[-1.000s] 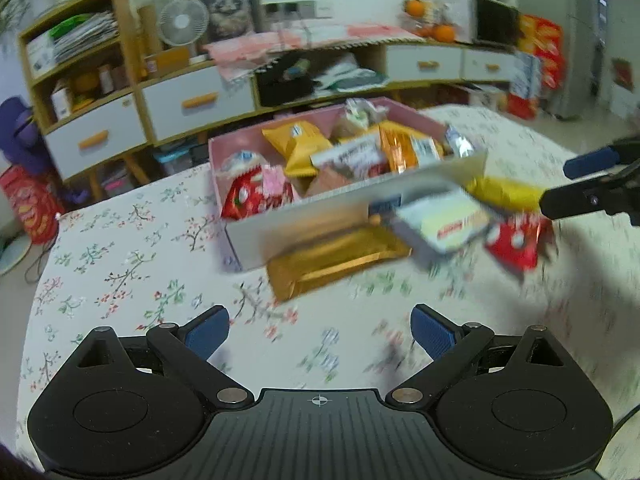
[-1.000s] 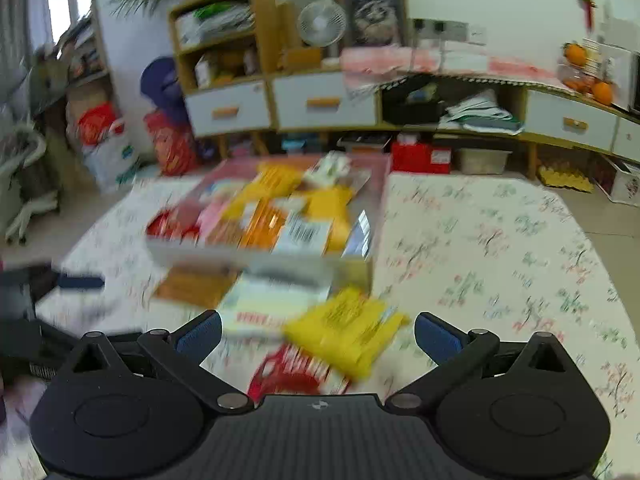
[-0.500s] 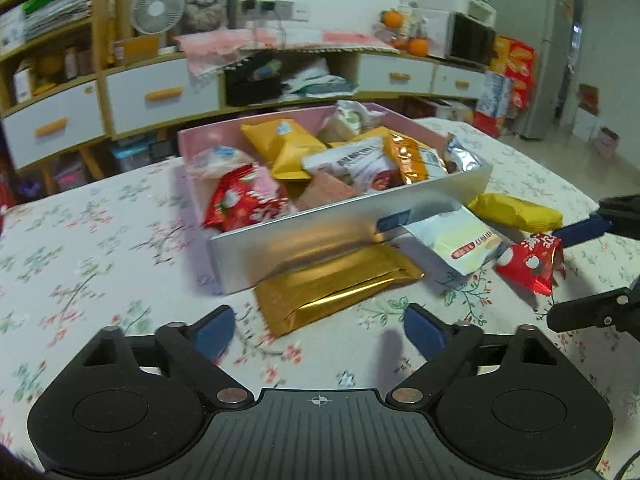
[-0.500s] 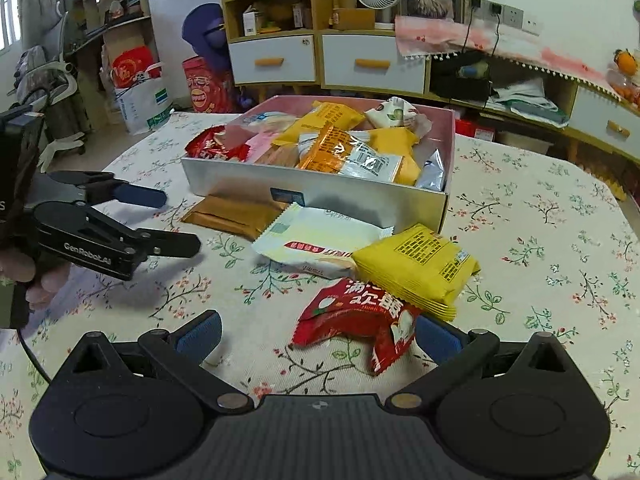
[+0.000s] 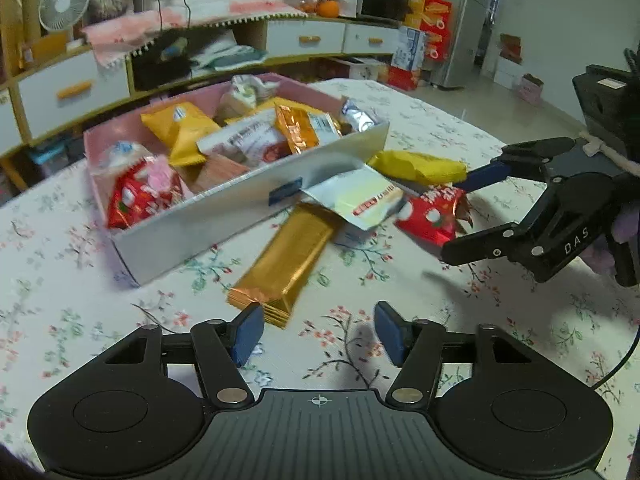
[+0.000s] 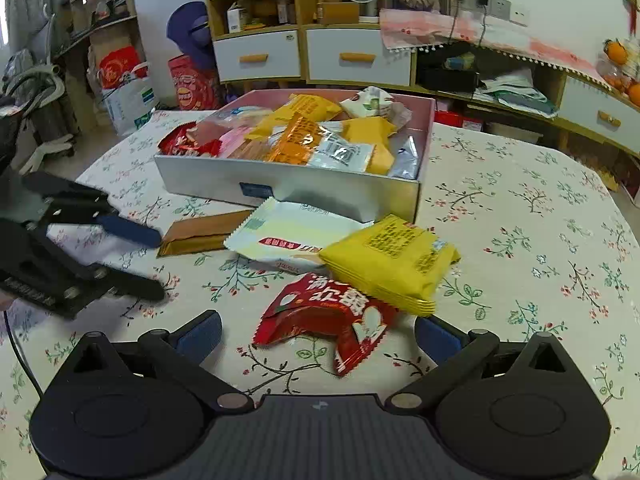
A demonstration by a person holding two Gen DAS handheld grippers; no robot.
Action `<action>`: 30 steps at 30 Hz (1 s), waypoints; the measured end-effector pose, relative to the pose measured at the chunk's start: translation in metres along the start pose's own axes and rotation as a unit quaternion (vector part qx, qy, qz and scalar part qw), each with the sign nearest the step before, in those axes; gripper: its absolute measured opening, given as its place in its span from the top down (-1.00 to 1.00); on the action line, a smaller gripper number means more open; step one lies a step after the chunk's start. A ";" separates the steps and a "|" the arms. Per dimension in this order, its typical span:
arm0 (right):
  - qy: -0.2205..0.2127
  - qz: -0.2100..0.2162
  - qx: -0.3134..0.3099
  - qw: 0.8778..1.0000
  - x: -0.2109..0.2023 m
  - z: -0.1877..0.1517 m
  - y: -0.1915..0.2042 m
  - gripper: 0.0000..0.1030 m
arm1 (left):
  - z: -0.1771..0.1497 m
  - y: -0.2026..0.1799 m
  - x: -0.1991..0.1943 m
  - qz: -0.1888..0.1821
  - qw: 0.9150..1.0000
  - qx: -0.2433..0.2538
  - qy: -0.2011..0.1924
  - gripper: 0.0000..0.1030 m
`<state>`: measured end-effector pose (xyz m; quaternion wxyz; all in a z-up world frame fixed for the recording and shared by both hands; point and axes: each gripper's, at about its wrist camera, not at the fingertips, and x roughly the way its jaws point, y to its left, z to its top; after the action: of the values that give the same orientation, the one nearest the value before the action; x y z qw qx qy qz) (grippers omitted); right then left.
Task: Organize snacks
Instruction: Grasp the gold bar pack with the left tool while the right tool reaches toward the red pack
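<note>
left gripper (image 5: 316, 334): jaws just narrowed, half-open, nothing between, now hanging over gold bar (image 5: 282, 260) | right gripper (image 6: 318, 334): wide open, lowered to straddle red packet (image 6: 328, 316) | box (image 5: 248, 208): behind, part-filled | both pickups imminent

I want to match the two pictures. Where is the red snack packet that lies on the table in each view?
Left wrist view: red snack packet right of centre, beside the right gripper.
Right wrist view: it lies low at centre.
Shared landmark: the snack box.

Four snack packets (image 6: 352, 256) lie flat before the filled box (image 6: 288, 188)
</note>
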<state>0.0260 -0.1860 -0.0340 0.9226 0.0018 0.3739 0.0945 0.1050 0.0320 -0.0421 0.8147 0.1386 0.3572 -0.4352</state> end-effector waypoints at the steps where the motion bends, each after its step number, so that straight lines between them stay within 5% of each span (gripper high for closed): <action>1: -0.001 0.000 0.001 1.000 0.000 0.000 -0.001 -0.51 | 0.001 0.001 -0.002 0.011 1.000 0.001 -0.004 -0.20; 8: 0.003 -0.002 0.002 1.000 0.004 0.002 0.001 -0.51 | 0.011 0.013 0.012 0.054 0.998 -0.028 -0.015 -0.25; 17: 0.004 -0.009 -0.002 1.000 0.008 0.001 0.004 -0.50 | 0.017 0.002 0.032 0.073 0.997 0.001 -0.007 -0.19; 23: 0.000 -0.016 -0.006 1.000 0.010 0.001 0.000 -0.31 | 0.025 -0.012 0.037 0.072 0.997 0.015 0.001 0.33; 30: -0.011 -0.016 -0.031 0.999 0.010 -0.002 -0.001 0.06 | 0.022 -0.030 0.030 0.109 0.994 -0.014 0.025 0.44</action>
<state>0.0318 -0.1854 -0.0418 0.9277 -0.0319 0.3608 0.0908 0.1018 -0.0150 -0.0453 0.8502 0.1762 0.3659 -0.3351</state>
